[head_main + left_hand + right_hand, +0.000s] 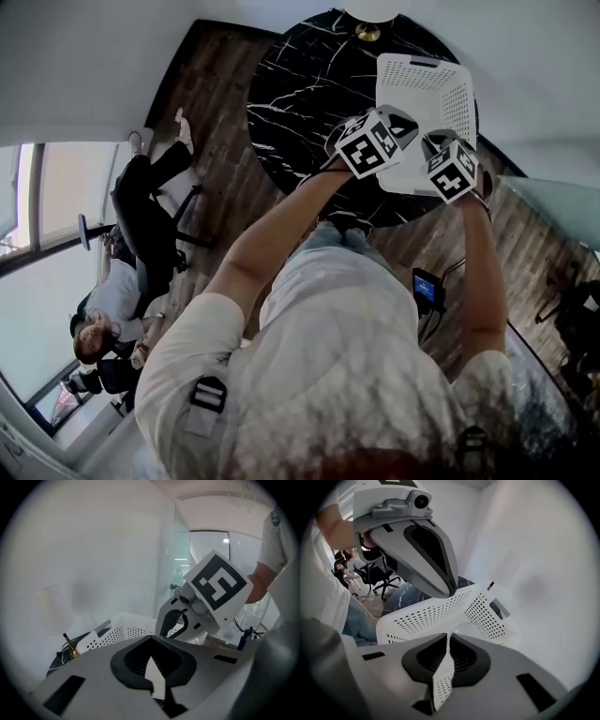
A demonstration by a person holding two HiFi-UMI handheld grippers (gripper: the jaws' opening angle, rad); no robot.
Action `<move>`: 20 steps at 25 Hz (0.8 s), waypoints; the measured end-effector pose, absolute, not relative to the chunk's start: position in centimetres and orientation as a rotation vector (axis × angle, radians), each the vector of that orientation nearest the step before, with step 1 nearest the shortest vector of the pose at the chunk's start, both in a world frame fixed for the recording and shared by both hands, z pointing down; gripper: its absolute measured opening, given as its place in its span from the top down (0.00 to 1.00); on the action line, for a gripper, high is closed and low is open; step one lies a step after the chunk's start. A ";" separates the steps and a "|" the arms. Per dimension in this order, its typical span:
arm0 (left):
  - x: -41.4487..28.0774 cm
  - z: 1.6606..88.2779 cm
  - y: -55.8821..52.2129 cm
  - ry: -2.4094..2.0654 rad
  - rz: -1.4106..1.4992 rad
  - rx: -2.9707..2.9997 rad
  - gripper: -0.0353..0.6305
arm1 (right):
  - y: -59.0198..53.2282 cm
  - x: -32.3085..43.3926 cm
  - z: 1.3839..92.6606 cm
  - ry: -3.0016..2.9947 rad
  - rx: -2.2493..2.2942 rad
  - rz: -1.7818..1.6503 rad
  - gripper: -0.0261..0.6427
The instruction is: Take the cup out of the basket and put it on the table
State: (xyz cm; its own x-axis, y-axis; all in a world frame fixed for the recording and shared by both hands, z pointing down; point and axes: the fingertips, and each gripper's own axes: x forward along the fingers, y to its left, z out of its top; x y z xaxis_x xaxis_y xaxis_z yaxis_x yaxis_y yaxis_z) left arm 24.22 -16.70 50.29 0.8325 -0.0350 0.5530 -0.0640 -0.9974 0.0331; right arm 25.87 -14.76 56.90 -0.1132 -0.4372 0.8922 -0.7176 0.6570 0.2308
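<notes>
The black marble table (pixel 300 103) carries the white perforated basket (pixel 441 94) toward its right side, and I hold both tools side by side over the basket's near rim. My left gripper (pixel 151 641) has its jaws pressed together on nothing, and my right gripper (pixel 447 637) is closed and empty too, pointing into the basket. The cup (pixel 474 629) shows only as a pale rounded shape inside the basket, just beyond my right jaws.

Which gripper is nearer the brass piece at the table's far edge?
Left. The left gripper hovers over the basket's left side, nearer the brass piece; the right gripper hovers over the basket's near right corner, farther back.
</notes>
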 end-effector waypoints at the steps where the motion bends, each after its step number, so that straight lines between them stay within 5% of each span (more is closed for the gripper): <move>1: 24.3 49.9 -16.7 -0.082 0.888 2.965 0.94 | -14.7 25.9 56.5 -1.746 0.939 0.303 0.92; 20: 19.0 47.2 -16.7 -0.273 0.860 2.973 0.94 | -15.3 20.3 50.4 -1.786 0.905 0.112 0.92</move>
